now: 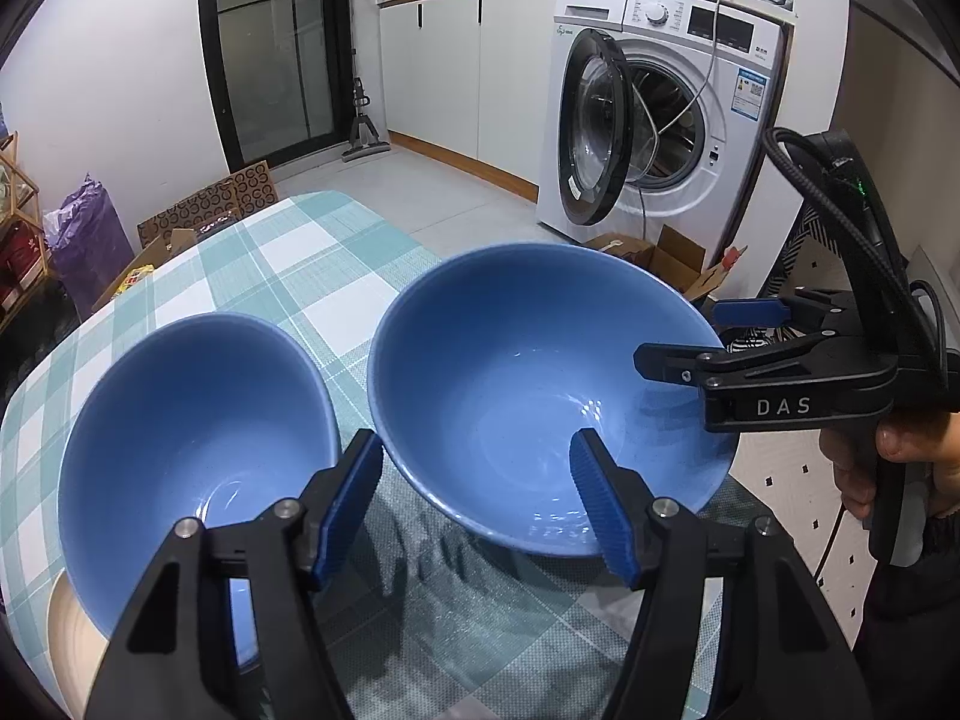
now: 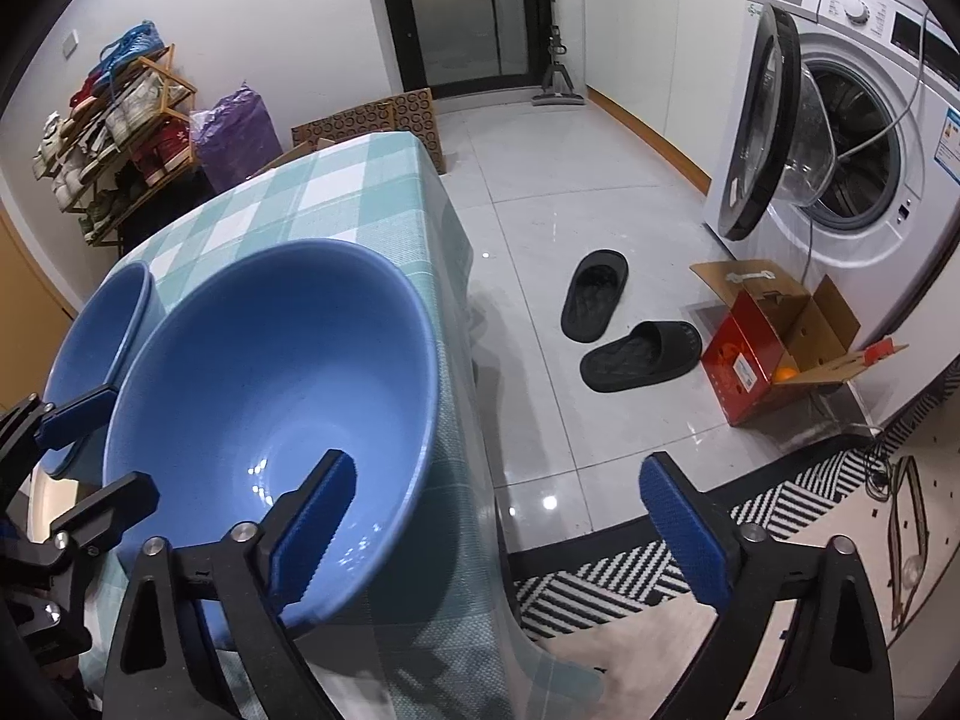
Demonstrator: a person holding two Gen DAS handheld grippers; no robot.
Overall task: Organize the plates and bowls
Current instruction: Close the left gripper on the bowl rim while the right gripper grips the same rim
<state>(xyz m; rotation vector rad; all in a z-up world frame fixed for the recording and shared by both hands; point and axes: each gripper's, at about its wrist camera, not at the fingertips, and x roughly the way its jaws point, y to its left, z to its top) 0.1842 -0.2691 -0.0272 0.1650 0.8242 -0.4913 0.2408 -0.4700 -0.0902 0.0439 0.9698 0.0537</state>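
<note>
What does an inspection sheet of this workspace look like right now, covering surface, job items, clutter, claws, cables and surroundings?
Surface: table under a teal-and-white checked cloth.
Job's things: large blue bowl near the table's right edge; smaller blue bowl to its left; cream dish partly visible under the smaller bowl.
Clutter: nothing seen on the table.
Claws: left claw open, straddling the large bowl's near rim; right claw open, one finger inside the large bowl.
Cables: black cable on the right claw.
Surroundings: washing machine with its door open, slippers, red cardboard box, shoe rack.
</note>
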